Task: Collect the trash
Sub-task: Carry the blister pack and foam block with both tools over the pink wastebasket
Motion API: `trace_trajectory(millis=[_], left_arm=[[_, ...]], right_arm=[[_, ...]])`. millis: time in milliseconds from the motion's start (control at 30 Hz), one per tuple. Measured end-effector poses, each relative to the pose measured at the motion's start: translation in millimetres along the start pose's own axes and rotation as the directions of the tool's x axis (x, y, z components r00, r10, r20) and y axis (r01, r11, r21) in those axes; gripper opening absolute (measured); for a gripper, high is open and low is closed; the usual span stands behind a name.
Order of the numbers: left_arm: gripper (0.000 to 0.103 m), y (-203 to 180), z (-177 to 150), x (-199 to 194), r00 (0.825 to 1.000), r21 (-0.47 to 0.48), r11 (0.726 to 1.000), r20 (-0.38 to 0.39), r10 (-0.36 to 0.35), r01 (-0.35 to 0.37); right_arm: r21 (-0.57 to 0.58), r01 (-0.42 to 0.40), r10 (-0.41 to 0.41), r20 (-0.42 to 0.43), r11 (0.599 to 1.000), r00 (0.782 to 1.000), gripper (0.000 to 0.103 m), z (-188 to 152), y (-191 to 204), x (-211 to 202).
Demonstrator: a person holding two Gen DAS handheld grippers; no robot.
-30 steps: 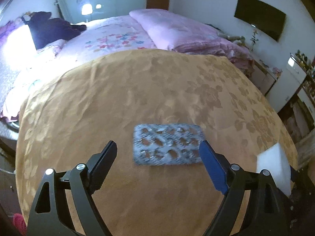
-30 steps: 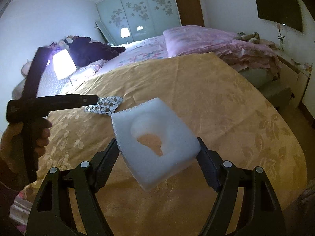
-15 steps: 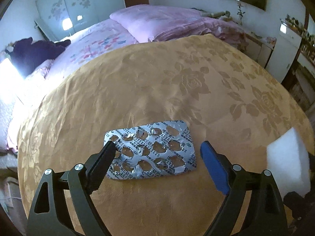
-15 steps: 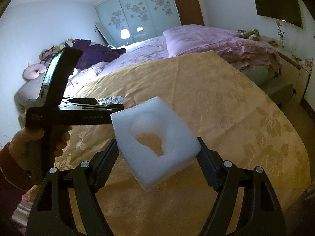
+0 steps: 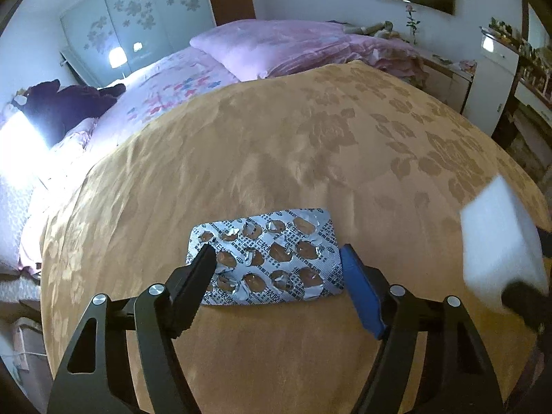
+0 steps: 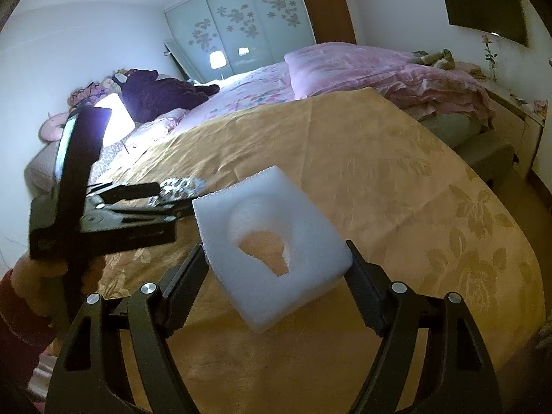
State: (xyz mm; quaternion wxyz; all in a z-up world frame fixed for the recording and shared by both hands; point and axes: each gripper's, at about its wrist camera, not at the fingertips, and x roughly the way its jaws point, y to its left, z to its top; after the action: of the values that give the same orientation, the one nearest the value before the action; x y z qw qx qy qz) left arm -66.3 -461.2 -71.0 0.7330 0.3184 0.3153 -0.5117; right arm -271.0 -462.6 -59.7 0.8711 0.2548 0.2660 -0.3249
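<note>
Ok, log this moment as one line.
left tongs: closing around blister pack, no grip yet | right tongs: holding foam block | surface: gold bedspread

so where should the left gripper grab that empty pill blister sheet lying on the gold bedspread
Probably by its two short ends, coming down from above. The blister sheet lies flat on the bedspread, long side across the left gripper, whose jaws have just been closing around it. The left finger overlaps one end, the blue pad sits beside the other. It is thin foil, so expect it to bow.
</note>
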Motion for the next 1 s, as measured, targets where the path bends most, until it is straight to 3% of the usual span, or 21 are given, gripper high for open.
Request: trace_trajectory(millis=[367, 1000], left_arm=[[0.070, 30.7, -35.2, -41.9, 1.000, -0.065, 0.998, 0.018, 0.004, -0.002], [0.070, 81.3, -109.7, -121.9, 0.995, -0.178, 0.980, 0.034, 0.099, -0.091]], right_arm=[[-0.010, -0.011, 0.011, -0.008, 1.000, 1.000, 0.075, -3.8, 11.2, 0.1], [-0.147, -0.124, 0.116, -0.066, 0.981, 0.991, 0.075, -21.1, 87.3, 2.7]])
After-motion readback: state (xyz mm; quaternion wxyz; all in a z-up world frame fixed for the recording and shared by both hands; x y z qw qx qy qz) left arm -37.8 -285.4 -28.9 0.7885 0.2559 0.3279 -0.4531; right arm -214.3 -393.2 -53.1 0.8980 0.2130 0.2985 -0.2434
